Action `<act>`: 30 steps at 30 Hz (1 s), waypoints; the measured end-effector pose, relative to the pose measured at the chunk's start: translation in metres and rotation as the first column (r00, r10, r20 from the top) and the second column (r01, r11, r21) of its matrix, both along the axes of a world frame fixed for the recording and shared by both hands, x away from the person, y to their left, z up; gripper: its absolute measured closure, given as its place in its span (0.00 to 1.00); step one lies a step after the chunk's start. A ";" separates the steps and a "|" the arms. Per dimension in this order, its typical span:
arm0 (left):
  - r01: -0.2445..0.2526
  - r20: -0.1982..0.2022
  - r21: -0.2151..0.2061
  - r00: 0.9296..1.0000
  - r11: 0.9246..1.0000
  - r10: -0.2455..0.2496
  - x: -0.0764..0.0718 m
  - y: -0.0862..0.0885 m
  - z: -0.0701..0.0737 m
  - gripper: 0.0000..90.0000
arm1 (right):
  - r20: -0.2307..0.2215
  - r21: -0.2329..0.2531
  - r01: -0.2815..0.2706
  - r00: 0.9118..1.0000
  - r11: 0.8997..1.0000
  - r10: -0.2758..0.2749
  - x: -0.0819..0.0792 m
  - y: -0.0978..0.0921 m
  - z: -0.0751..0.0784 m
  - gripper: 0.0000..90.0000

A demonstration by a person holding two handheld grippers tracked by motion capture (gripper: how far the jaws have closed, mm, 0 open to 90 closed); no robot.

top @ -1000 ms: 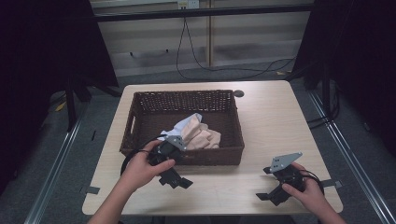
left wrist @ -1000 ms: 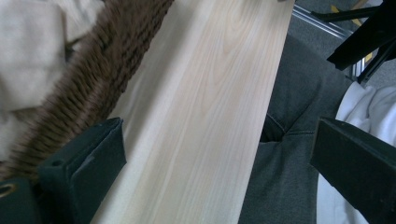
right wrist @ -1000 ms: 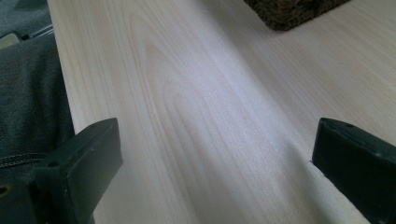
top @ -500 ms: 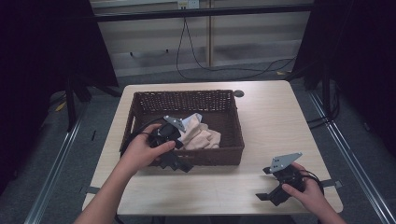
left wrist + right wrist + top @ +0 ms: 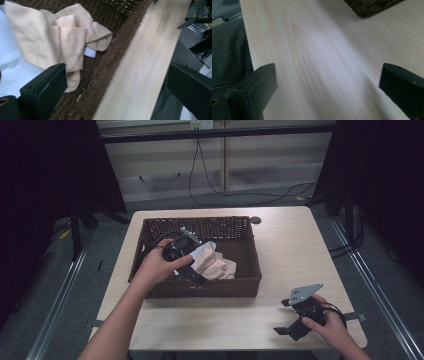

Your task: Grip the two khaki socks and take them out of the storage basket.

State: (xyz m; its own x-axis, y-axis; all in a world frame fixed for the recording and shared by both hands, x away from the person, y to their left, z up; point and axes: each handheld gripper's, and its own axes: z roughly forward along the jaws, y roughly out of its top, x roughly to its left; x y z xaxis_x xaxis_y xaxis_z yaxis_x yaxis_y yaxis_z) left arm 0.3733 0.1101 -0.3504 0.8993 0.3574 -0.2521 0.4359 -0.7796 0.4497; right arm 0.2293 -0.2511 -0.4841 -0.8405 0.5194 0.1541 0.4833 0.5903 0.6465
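A brown wicker basket (image 5: 200,289) stands on the middle of the pale wooden table (image 5: 290,245). Inside lie a crumpled beige cloth (image 5: 215,266) and a white cloth (image 5: 204,251). My left gripper (image 5: 192,274) hangs over the basket's left front part, open, with nothing between its jaws. In the left gripper view, the left gripper (image 5: 116,75) spans the basket's front wall (image 5: 105,72), with the beige cloth (image 5: 65,37) and white cloth (image 5: 10,65) to its left. My right gripper (image 5: 281,316) rests open near the table's front right corner. In the right gripper view, the right gripper (image 5: 327,72) faces bare table (image 5: 319,50).
A basket corner (image 5: 372,7) shows at the top of the right gripper view. A small black disc (image 5: 256,220) sits at the table's back edge. A cable (image 5: 240,192) trails over the floor behind. The person's grey trouser leg (image 5: 227,50) lies past the table's front edge.
My left gripper has risen from the basket's front edge and moved back over the basket, towards the cloths. The right gripper has stayed put.
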 end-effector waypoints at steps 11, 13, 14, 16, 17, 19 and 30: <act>-0.138 0.028 0.027 0.990 0.990 0.138 0.032 -0.010 -0.013 0.03 | 0.003 0.004 -0.005 1.000 1.000 0.005 0.000 0.000 0.000 0.01; -0.159 0.025 0.035 0.987 0.987 0.159 0.037 -0.010 -0.016 0.03 | 0.008 0.001 -0.006 1.000 1.000 0.006 0.000 0.000 0.000 0.01; -0.164 0.031 0.041 0.986 0.986 0.163 0.040 -0.011 -0.017 0.03 | 0.006 0.001 -0.003 1.000 1.000 0.003 0.000 0.000 0.000 0.01; -0.183 0.035 0.050 0.983 0.982 0.181 0.047 -0.011 -0.022 0.05 | 0.006 0.004 -0.005 1.000 1.000 0.005 0.000 0.000 0.000 0.01; -0.203 0.037 0.053 0.979 0.978 0.201 0.048 -0.012 -0.024 0.06 | 0.005 0.003 -0.003 1.000 1.000 0.003 0.000 0.000 0.000 0.01; -0.218 0.051 0.070 0.975 0.973 0.214 0.054 -0.012 -0.028 0.11 | 0.011 0.004 -0.006 1.000 1.000 0.006 0.001 0.000 0.000 0.01; -0.288 0.065 0.093 0.957 0.953 0.282 0.071 -0.016 -0.052 0.26 | 0.009 0.008 -0.005 1.000 1.000 0.005 0.000 -0.001 0.001 0.01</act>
State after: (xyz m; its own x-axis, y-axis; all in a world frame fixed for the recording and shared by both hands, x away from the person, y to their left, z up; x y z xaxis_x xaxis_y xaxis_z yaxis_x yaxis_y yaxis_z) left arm 0.4438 0.0937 -0.4028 0.7670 0.6217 -0.1586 0.6252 -0.6684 0.4030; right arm 0.2297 -0.2517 -0.4835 -0.8445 0.5139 0.1507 0.4744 0.5873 0.6558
